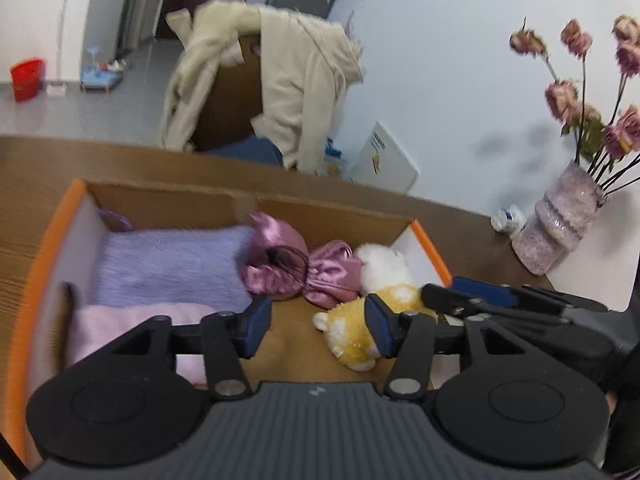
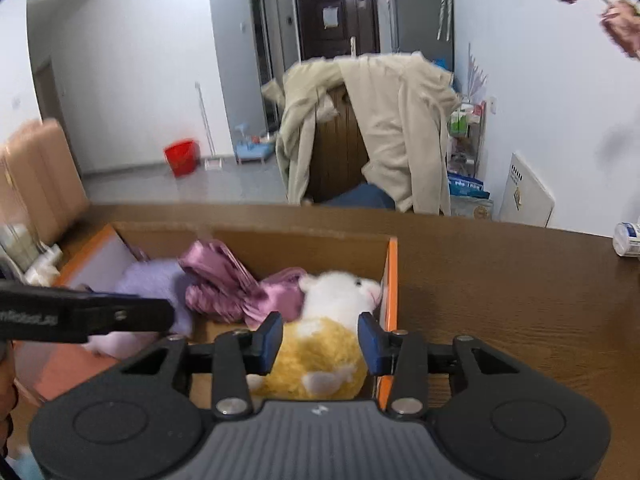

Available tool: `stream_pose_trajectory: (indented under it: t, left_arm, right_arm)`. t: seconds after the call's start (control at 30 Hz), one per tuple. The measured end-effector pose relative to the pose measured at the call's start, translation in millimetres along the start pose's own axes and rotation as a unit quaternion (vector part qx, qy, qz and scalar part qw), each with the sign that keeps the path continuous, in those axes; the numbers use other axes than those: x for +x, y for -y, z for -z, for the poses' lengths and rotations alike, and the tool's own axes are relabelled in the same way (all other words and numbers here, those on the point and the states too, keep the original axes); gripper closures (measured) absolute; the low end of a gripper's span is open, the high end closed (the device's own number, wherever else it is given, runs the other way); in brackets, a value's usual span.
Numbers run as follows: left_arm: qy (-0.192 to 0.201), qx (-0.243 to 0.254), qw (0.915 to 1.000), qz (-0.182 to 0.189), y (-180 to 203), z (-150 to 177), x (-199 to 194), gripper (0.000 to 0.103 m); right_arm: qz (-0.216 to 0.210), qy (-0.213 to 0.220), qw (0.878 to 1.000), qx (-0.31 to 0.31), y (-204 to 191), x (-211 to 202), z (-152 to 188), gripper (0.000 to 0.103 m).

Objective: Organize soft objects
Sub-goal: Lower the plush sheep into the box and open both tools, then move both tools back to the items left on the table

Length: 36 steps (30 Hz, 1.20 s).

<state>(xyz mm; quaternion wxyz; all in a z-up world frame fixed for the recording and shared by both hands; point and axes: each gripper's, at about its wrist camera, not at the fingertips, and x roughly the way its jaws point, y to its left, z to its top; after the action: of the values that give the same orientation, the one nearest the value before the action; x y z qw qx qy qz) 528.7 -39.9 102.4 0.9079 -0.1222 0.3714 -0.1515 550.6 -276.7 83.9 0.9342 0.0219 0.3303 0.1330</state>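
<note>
Right gripper (image 2: 319,342): our jaws stand apart around the yellow-and-white plush hamster (image 2: 320,356), contact unclear.
Left gripper (image 1: 318,326): parted, empty above our orange-edged cardboard box (image 1: 430,246).
Box, 12 o'clock: shiny mauve satin pouch (image 1: 280,266); folded lilac knit (image 1: 172,266) at 10.

two folded cloths (image 1: 168,268), one plush (image 1: 356,332) – one box (image 1: 320,216)

Glossy satin pouch (image 1: 280,268), fluffy plush toy (image 2: 320,344), seemingly cardboard box (image 1: 168,200).
</note>
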Motion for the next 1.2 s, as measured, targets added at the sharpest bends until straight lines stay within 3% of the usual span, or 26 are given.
stream_pose_trajectory:
  t: [0.23, 0.53, 0.63, 0.77, 0.93, 1.07, 1.2]
  left_arm:
    - [0.056, 0.038, 0.9968, -0.043, 0, 13, -108, 0.024]
    - [0.106, 0.076, 0.9883, -0.079, -4, 66, -218, 0.015]
    - [0.127, 0.097, 0.9836, -0.084, -4, 97, -249, 0.011]
    - [0.177, 0.121, 0.9712, -0.104, -7, 151, -281, 0.007]
    - [0.196, 0.11, 0.9702, -0.091, -27, 223, -303, 0.003]
    - [0.217, 0.123, 0.9588, -0.136, -39, 282, -314, 0.003]
    - [0.213, 0.139, 0.9511, -0.176, -44, 307, -320, 0.002]
  right_arm:
    - [-0.014, 0.051, 0.998, -0.02, -20, -98, -13, 0.042]
    - [-0.039, 0.095, 0.994, -0.047, -48, -212, 12, 0.029]
    - [-0.056, 0.116, 0.99, -0.048, -55, -241, 38, 0.029]
    - [-0.082, 0.139, 0.986, -0.044, -63, -269, 88, 0.024]
    - [-0.097, 0.142, 0.983, -0.067, -75, -292, 154, 0.018]
    - [-0.08, 0.136, 0.981, -0.114, -84, -297, 206, 0.013]
    - [-0.098, 0.104, 0.984, -0.102, -84, -304, 236, 0.013]
